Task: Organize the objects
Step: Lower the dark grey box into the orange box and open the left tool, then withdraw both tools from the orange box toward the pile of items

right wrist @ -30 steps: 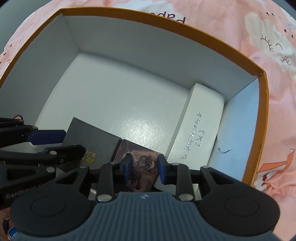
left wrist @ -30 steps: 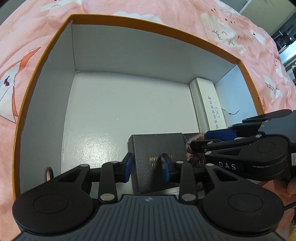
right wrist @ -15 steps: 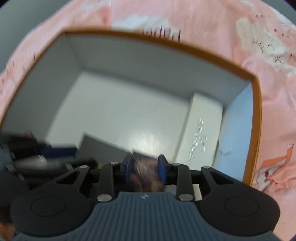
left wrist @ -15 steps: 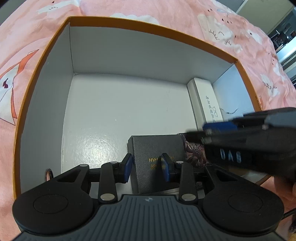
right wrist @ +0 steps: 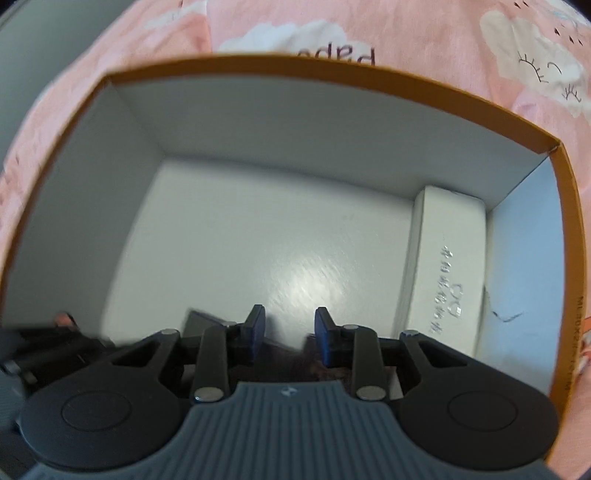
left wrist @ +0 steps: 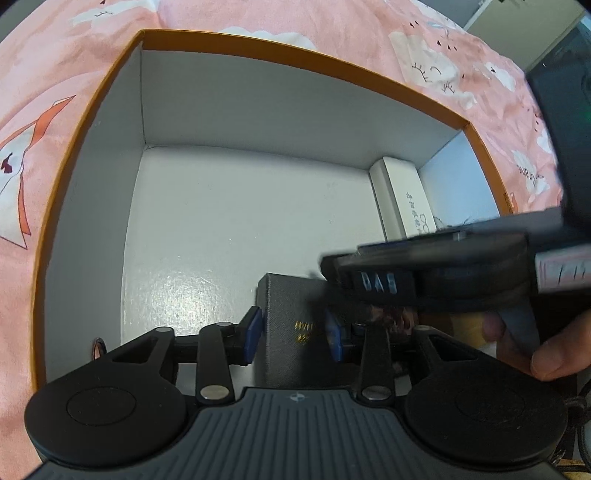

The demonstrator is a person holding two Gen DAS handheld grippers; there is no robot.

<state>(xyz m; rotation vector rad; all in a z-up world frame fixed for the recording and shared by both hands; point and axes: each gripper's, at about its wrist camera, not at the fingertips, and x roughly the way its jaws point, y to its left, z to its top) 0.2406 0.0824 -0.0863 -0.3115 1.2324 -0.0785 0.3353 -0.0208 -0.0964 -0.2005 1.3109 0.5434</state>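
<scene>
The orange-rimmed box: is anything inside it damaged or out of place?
Only a thin dark scribble mark on the box's right inner wall, beside the white case. The white case and dark grey box lie neatly.

A home bedroom: pink cartoon-print bedsheet (left wrist: pixel 332 33) under the box (left wrist: pixel 295 48).

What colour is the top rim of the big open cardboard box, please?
Orange rim, clearest in the right wrist view.

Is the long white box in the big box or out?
In. The white box lies on the big box's floor, against its right wall.
</scene>
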